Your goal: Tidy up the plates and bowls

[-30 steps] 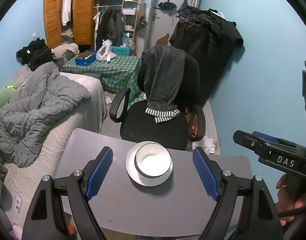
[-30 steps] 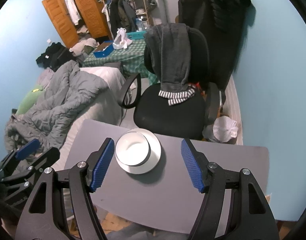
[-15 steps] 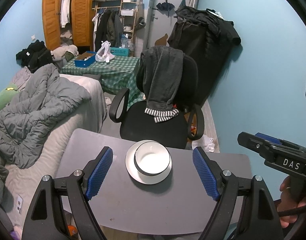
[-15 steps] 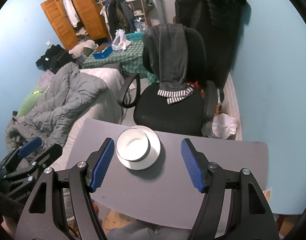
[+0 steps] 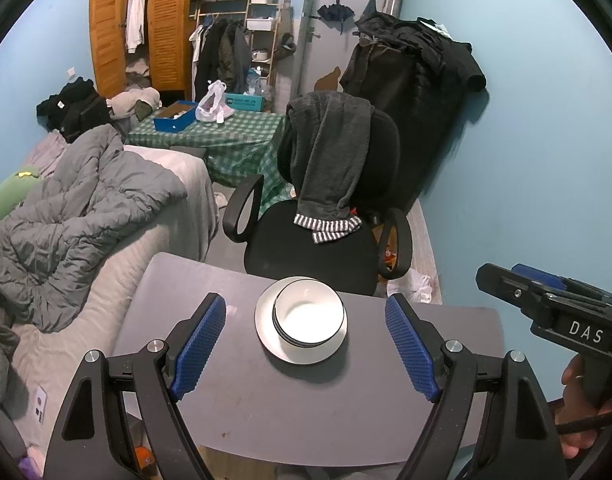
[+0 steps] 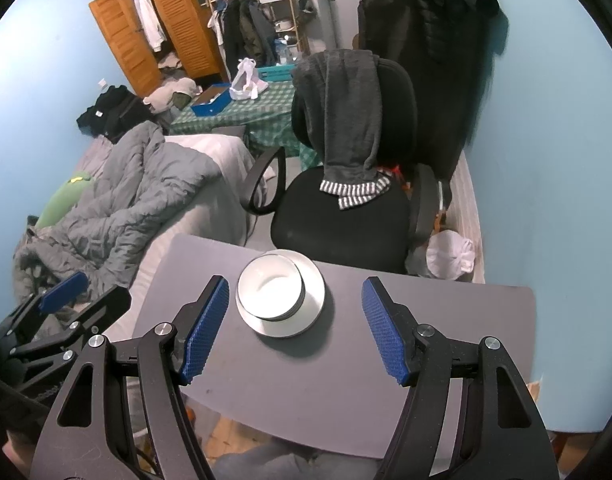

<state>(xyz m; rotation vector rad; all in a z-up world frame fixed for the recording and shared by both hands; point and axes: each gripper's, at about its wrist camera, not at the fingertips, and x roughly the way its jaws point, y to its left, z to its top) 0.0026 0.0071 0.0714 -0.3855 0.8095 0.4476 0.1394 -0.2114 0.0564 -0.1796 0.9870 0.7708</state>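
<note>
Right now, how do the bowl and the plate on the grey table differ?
The bowl is deep with a dark-lined rim; the plate is shallow and wider. The bowl sits on the plate, off-centre toward its far edge; the plate rests on the table. Both are white, round, and untouched by either gripper.

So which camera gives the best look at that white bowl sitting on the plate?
The left wrist view: the white bowl sits nearly centred between the open gripper fingers, its dark rim clear all round, on the white plate. The right wrist view shows the same bowl off to the left, slightly smaller.

"DAS" on the right gripper (image 5: 539, 286)
</note>
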